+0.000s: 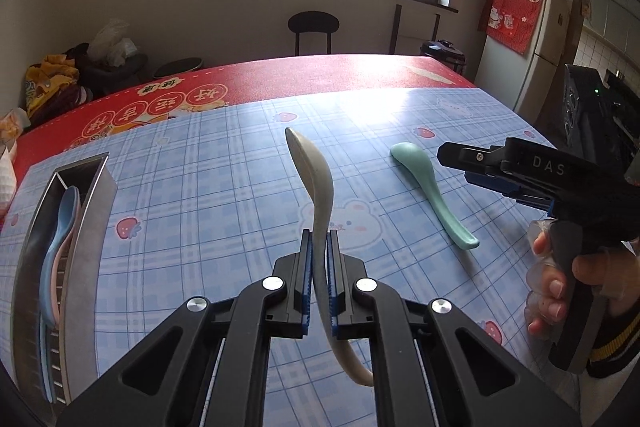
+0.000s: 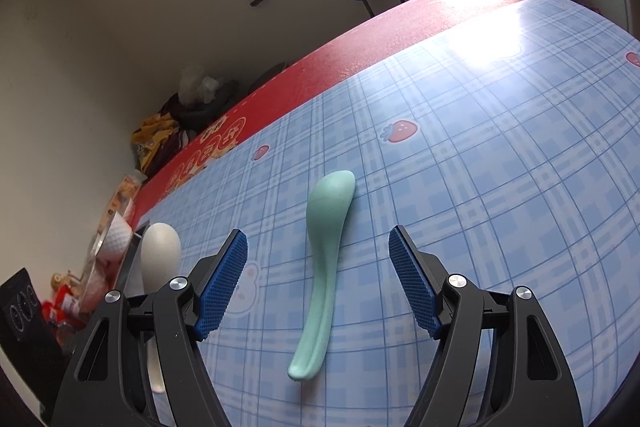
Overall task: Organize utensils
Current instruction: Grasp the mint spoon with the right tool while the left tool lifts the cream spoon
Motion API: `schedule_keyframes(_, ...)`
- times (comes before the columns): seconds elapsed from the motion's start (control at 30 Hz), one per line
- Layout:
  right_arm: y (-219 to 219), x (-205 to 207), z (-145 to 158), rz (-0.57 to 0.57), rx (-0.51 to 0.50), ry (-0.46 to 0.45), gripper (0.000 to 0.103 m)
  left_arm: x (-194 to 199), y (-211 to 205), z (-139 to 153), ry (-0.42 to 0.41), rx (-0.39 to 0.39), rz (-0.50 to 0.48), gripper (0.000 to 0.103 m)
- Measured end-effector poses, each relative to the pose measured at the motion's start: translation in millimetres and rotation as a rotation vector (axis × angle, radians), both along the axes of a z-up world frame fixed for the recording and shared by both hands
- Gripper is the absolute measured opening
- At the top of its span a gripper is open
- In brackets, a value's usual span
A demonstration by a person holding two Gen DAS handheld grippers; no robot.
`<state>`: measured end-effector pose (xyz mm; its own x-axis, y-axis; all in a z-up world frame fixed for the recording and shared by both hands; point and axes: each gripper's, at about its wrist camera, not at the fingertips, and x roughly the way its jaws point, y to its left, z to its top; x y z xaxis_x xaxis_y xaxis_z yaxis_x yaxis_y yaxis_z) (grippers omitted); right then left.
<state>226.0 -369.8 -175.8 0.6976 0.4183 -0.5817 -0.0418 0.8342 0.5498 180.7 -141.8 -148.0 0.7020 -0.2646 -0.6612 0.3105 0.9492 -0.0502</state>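
Left wrist: left hand-held gripper (image 1: 319, 267) pinching cream spoon (image 1: 316, 183); right hand-held gripper (image 2: 318, 267) spread over green spoon (image 2: 326, 259).

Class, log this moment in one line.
left gripper: shut on cream spoon | right gripper: open over green spoon | metal holder: two spoons

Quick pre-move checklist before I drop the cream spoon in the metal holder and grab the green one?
1. Left claw shut on cream spoon: ok.
2. Spoon clear of the tablecloth: ok, lifted.
3. Metal holder open-topped, room beside the blue spoon: cannot tell.
4. Right claw open: ok.
5. Green spoon lined up between the right fingers: ok.
6. Right claw touching green spoon: not ok, apart.
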Motion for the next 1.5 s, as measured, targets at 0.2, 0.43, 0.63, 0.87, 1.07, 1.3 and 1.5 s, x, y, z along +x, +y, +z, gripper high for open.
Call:
schedule_keyframes(0.2, 14, 2, 0, 0.065, -0.062, -0.001, 0.054, -7, 22, 1, -0.031, -0.085, 0.020, 0.007)
schedule_keyframes(0.43, 30, 6, -1, 0.102, -0.139, 0.016, 0.042, -5, 40, -1, 0.014, -0.182, 0.029, 0.007)
schedule_keyframes(0.63, 24, 6, -1, 0.059, -0.117, 0.041, 0.040, 0, 51, -7, 0.046, -0.204, 0.062, 0.007)
schedule_keyframes(0.87, 27, 4, 0, 0.045, -0.236, 0.113, 0.035, -3, 57, -1, 0.034, -0.231, 0.060, 0.007)
schedule_keyframes(1.07, 45, 7, -4, 0.056, -0.374, 0.130, 0.032, -5, 59, 3, 0.028, -0.243, 0.061, 0.007)
schedule_keyframes(1.3, 67, 10, -5, 0.086, -0.529, 0.114, 0.026, -7, 61, 4, 0.026, -0.254, 0.054, 0.007)
schedule_keyframes(1.5, 80, 9, -2, 0.124, -0.599, 0.105, 0.014, -8, 61, 6, 0.023, -0.257, 0.057, 0.007)
